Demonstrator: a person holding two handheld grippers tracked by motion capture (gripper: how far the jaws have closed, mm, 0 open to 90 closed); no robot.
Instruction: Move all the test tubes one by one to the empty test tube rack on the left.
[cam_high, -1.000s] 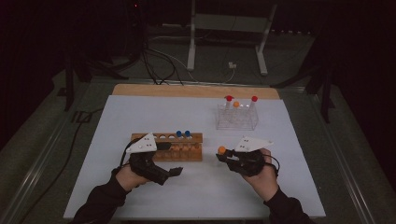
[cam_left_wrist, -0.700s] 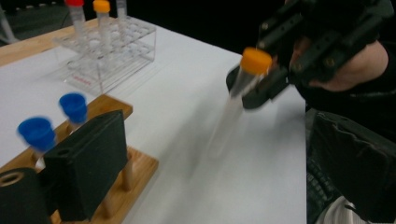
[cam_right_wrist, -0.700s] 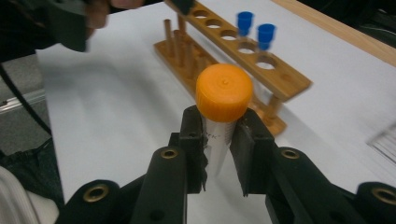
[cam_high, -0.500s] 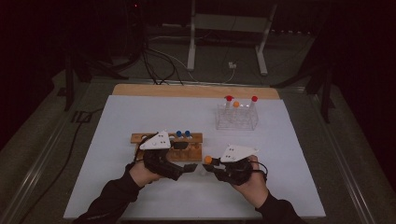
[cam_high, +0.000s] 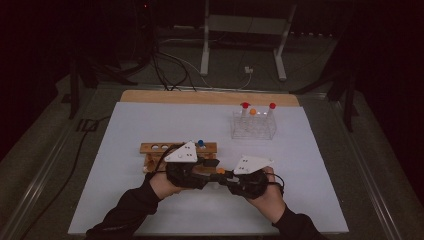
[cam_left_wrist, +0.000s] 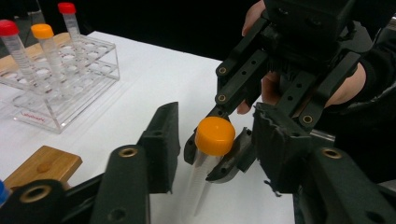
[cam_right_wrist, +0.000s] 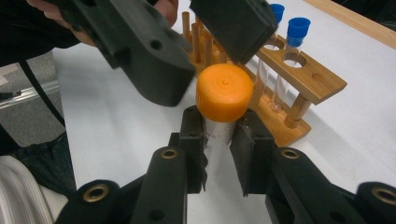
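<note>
Near the table's (cam_high: 125, 200) front edge, we are clamping the tube (cam_right_wrist: 219, 135) in the right gripper (cam_right_wrist: 218, 140); the left gripper's (cam_left_wrist: 212, 140) jaws, just closing, are flanking its orange cap (cam_left_wrist: 215, 135), untouched, for unscrewing.

We see a white mat (cam_high: 150, 200) covering the table, with a strip of bare wood (cam_high: 210, 97) along its far edge. Toward the far right corner stands a clear plastic rack (cam_high: 253, 129) holding two red-capped tubes (cam_high: 245, 106) and one orange-capped tube (cam_high: 253, 112) between them, all upright. Near the middle of the mat, left of centre, sits a wooden rack (cam_high: 155, 148) with a blue-capped tube (cam_high: 201, 143) at its right end. Beyond the far edge, cables (cam_high: 170, 65) lie on the floor around a metal stand (cam_high: 245, 25).
</note>
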